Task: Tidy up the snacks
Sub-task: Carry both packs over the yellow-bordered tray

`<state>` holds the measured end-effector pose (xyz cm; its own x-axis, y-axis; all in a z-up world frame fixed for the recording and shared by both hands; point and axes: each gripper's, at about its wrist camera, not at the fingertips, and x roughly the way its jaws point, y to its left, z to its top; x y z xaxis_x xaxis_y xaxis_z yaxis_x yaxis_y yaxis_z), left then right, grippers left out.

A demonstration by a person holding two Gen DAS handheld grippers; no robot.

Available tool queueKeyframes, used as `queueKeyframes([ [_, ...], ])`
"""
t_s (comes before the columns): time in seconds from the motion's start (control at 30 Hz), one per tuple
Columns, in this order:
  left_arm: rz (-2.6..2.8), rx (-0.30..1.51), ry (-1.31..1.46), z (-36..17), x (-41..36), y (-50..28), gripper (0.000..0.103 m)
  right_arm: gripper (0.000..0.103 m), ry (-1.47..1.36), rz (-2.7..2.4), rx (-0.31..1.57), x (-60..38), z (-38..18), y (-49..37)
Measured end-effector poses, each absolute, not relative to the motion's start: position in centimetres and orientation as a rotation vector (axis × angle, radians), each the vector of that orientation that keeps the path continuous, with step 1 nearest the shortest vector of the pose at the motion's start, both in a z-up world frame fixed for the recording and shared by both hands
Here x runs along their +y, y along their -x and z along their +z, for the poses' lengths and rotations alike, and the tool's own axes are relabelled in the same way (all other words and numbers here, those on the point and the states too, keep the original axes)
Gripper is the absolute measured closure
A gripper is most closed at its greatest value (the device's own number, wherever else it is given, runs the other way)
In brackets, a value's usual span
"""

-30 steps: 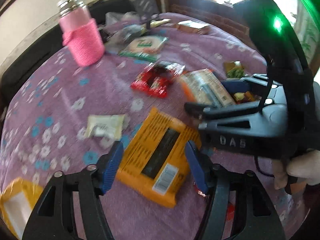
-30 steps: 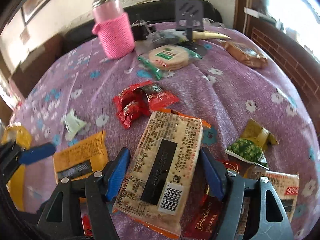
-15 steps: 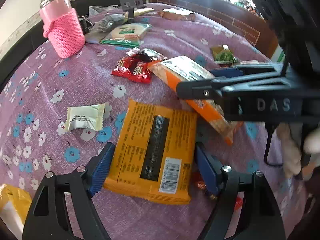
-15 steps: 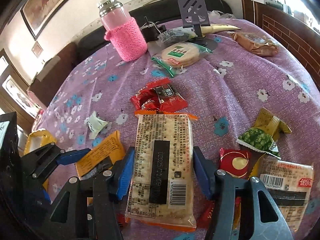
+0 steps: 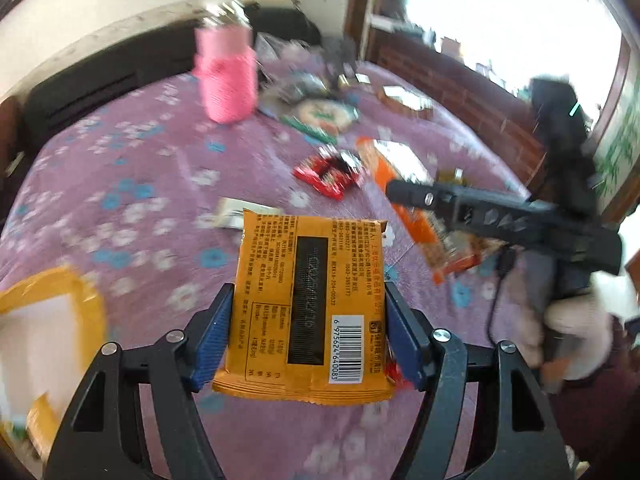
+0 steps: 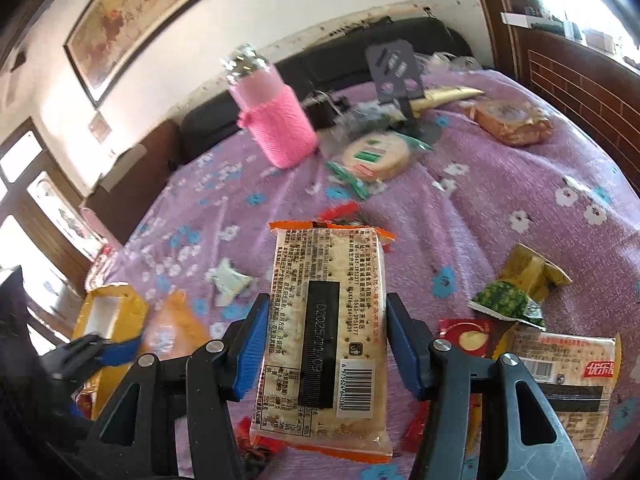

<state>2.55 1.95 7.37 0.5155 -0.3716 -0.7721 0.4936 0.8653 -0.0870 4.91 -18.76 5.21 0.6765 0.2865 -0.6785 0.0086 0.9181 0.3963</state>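
In the left wrist view my left gripper (image 5: 308, 292) has its blue pads pressed on the sides of a yellow cracker pack (image 5: 280, 264), barcode side up, held clear above the purple flowered cloth (image 5: 120, 168); its jaws are closing. The right wrist view shows my right gripper (image 6: 328, 304) shut on a pale cracker pack with orange ends (image 6: 324, 264), also lifted off the cloth. The right gripper's black finger (image 5: 480, 208) crosses the right of the left view, with a hand behind it.
A pink-sleeved bottle (image 6: 276, 124) stands at the back, with a round biscuit pack (image 6: 374, 154) and a phone stand (image 6: 394, 70) near it. A green pea snack (image 6: 516, 292) and another cracker pack (image 6: 560, 372) lie right. A yellow box (image 6: 106, 312) sits left.
The left gripper's pads closed on the yellow pack and raised it off the cloth. The right gripper tightened on the pale pack and lifted it a little.
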Motion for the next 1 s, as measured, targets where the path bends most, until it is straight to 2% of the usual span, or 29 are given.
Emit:
queueKeyframes([
  [0.17,-0.366,0.81,-0.114,12.0,9.6,1.1,0.033,0.046,-0.372,0.25,0.779,-16.8,6.3,-3.9],
  [0.37,-0.135,0.754,-0.032,14.0,20.2,4.0,0.033,0.046,-0.3,0.35,0.764,-11.0,9.6,-1.7],
  [0.63,-0.04,0.78,0.094,11.3,27.7,3.9,0.033,0.046,-0.248,0.588,0.842,1.3,13.1,-0.9],
  [1.0,0.042,0.849,0.119,6.8,29.7,-2.3,0.033,0.047,-0.219,0.62,0.997,14.1,9.0,-4.8],
])
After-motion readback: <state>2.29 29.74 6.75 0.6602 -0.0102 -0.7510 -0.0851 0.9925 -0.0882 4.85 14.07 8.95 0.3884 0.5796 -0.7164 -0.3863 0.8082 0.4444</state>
